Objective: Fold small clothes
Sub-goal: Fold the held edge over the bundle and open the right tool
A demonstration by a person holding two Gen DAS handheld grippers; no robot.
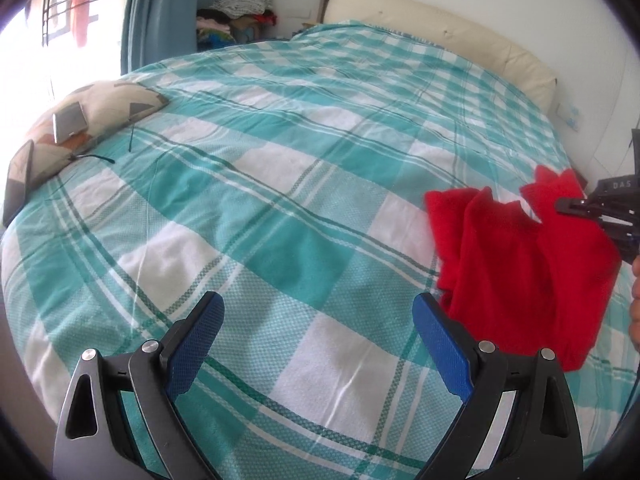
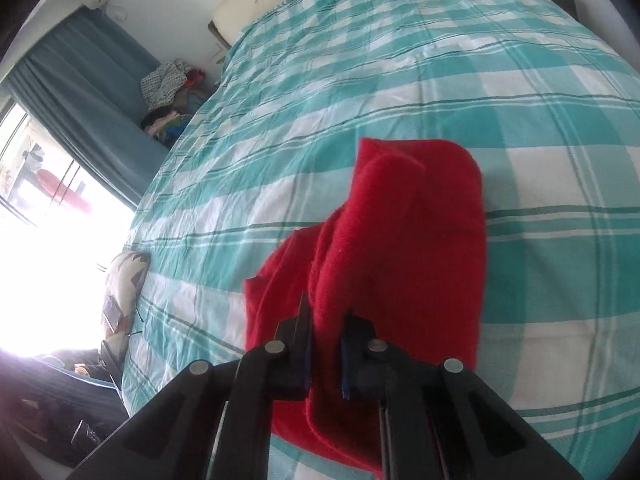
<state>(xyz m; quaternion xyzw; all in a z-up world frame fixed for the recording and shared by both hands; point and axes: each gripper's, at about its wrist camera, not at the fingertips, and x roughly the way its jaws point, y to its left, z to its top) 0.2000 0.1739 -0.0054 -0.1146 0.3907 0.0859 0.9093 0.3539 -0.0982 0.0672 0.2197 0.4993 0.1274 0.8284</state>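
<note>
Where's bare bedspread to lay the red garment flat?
Bare checked bedspread runs from the open left tool toward the headboard. Crowded spots: the patterned pillow with a phone on it, and the red garment clamped by the right tool.

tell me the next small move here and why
Probably bring the open left tongs right, onto the near edge of the red garment. The right tongs are shut on a bunched fold of it, while the cloth lies crumpled on the checked bedspread, so a second grip could spread it flat.
</note>
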